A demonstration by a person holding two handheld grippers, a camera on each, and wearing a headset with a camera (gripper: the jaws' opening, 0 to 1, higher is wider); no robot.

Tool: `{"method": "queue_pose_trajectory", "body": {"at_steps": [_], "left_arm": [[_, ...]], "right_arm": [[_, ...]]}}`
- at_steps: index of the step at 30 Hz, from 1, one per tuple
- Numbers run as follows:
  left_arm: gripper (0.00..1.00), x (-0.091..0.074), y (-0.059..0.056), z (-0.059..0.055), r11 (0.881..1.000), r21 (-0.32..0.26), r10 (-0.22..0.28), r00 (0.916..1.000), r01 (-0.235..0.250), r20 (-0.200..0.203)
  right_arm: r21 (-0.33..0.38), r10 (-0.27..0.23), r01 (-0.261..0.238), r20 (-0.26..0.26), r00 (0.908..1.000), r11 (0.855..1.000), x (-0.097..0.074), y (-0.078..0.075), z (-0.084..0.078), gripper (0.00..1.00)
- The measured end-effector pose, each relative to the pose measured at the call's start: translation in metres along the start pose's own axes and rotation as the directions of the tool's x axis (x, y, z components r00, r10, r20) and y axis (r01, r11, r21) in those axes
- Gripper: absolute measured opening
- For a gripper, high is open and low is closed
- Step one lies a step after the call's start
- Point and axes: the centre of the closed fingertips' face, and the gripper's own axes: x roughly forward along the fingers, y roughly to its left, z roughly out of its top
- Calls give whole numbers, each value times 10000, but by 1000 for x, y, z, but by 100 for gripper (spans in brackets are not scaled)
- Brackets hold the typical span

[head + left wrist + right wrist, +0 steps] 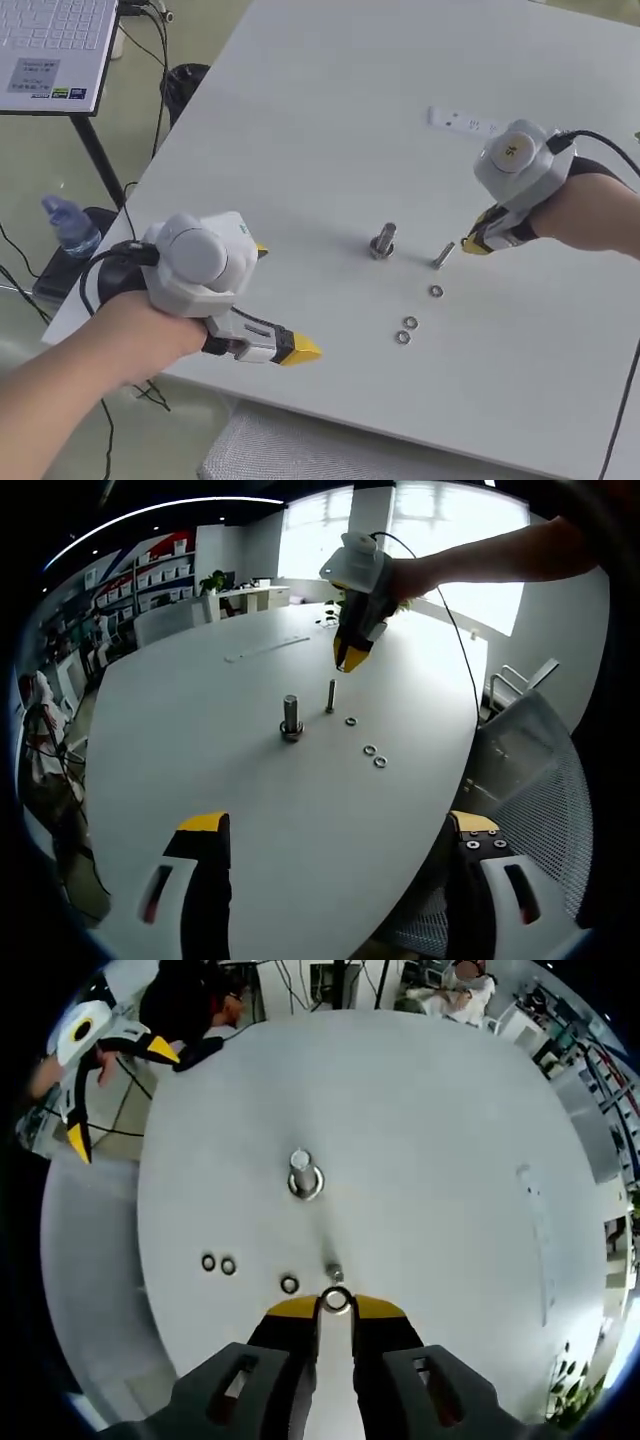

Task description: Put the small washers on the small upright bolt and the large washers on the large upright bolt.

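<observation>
The large upright bolt (383, 240) (291, 718) (303, 1173) stands mid-table with a ring around its base. To its right is the small upright bolt (443, 255) (330, 695) (334, 1273). My right gripper (475, 244) (337, 1305) is shut on a small washer (337, 1300), held right beside the small bolt's top. Three loose washers (410, 322) (369, 749) (228, 1266) lie on the white table (330, 120) in front of the bolts. My left gripper (282, 300) (337, 825) hangs open over the near left part of the table, holding nothing.
A white strip (462, 122) lies on the far right of the table. Off the left edge are a laptop (50, 50), a plastic bottle (68, 225) and cables on the floor. A mesh chair (530, 770) stands at the near edge.
</observation>
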Motion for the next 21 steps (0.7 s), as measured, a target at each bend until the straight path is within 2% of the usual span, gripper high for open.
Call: {"method": "queue_pose_trajectory", "body": {"at_steps": [7, 15, 21], "left_arm": [[94, -2, 4, -1, 9999, -143, 88, 9999, -86, 99], [92, -1, 2, -6, 9999, -170, -1, 10000, 0, -87], [90, -1, 1, -5, 9998, -209, -20, 9999, 18, -111]], "right_arm": [[-163, 35, -37, -80, 10000, 9999, 9, 2, 9, 12], [-126, 187, -191, -268, 9995, 9997, 15, 1, 7, 12], [-238, 114, -122, -324, 9994, 9996, 19, 0, 7, 12]]}}
